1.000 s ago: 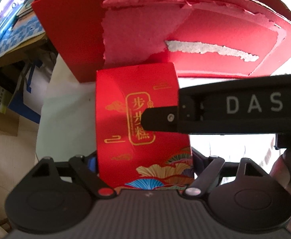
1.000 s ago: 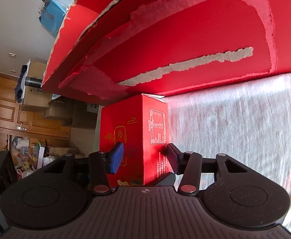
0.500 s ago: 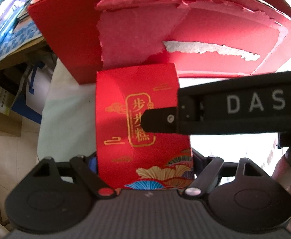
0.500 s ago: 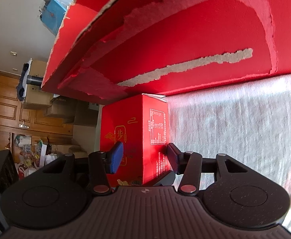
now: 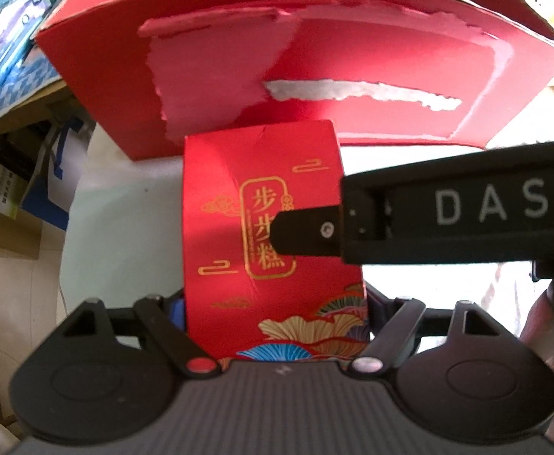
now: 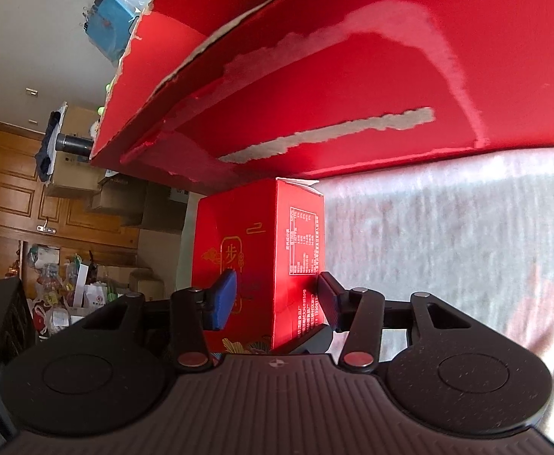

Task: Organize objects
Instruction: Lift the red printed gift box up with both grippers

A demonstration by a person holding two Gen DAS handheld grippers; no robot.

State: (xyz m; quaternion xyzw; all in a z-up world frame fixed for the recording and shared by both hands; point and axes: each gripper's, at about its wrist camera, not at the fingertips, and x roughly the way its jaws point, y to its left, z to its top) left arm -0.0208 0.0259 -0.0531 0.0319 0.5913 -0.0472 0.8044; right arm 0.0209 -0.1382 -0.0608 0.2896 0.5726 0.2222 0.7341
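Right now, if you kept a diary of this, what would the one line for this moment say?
task: organize objects | left gripper: shut on small red box | right gripper: shut on same box | big red box: just behind | surface: white cloth

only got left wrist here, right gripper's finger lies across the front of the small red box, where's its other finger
observer: In the right wrist view the right gripper straddles the small red box: the black finger is at the rear edge and the blue pad is on the front.
operator: anything on the side facing away from me
observer: A white printed table covers that side.
operator: top closed
observer: The top flap looks slightly lifted, right by the large red box.
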